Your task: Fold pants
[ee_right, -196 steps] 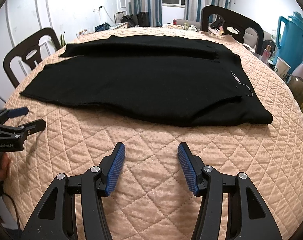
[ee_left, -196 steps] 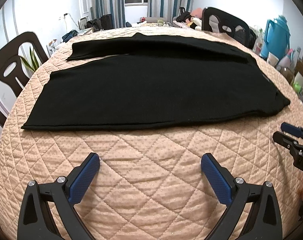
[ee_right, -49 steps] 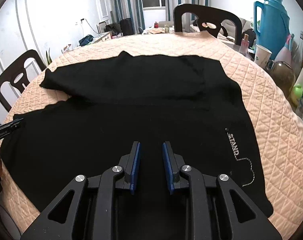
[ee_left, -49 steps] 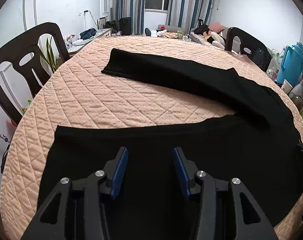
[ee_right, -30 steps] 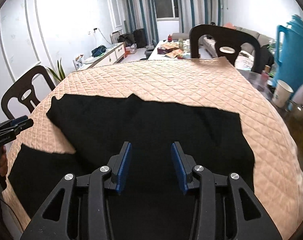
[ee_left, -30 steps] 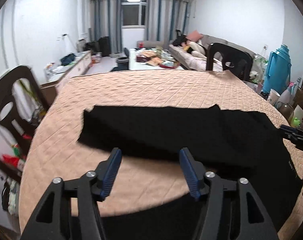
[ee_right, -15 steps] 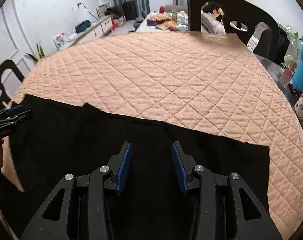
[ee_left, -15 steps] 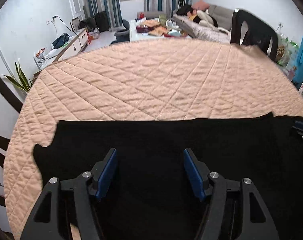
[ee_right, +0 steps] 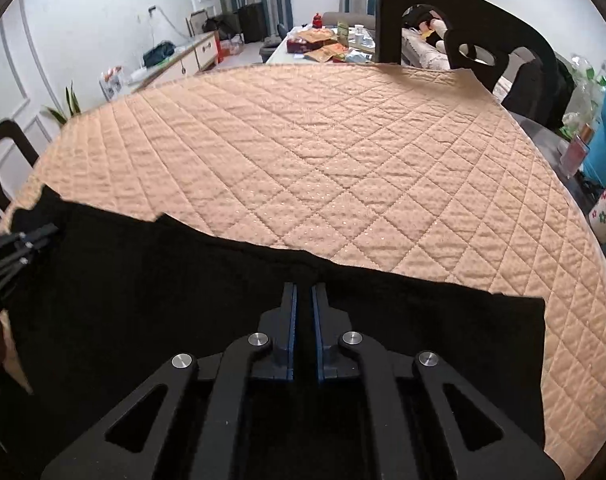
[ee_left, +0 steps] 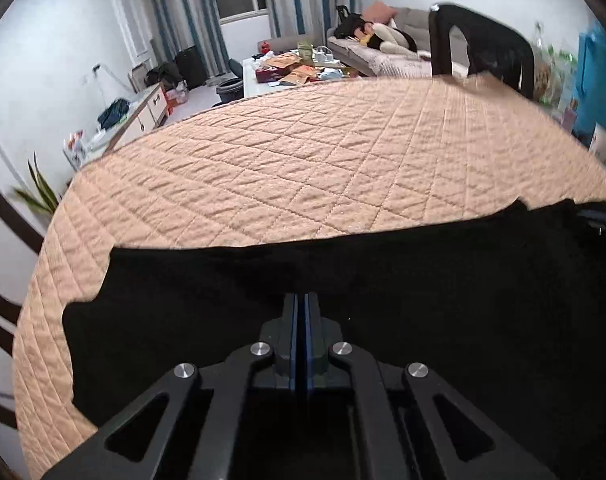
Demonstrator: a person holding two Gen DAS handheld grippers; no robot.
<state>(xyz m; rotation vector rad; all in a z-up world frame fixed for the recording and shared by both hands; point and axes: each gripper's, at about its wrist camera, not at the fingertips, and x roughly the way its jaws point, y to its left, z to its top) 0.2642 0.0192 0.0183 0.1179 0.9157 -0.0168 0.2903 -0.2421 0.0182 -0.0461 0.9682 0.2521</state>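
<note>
Looks to me like the grab that starts a fold. The black pants lie flat in a long strip across the near side of the table, on top of the peach quilted cover, with the far half of the table bare. Both claws are tipped down onto the cloth just short of its far edge, one toward each end of the strip.

The left claw has its blue pads pressed together with no real gap. Black cloth is right under the tips, but black on black, I honestly can't tell whether it's pinching a bit of fabric or just shut on top of it. The right claw is closing with only a thin slit left between the pads. The pants are directly beneath it, and again I can't make out whether cloth is actually in that slit.

In the right camera you can also see the left claw off at the left edge, sitting on the same strip near the ragged leg end.

My guess for the next move: check both claws have a real bite on the far edge, then lift both together, evenly, and carry that edge over. If one side only has the top layer or nothing, the fold will probably come out crooked.
</note>
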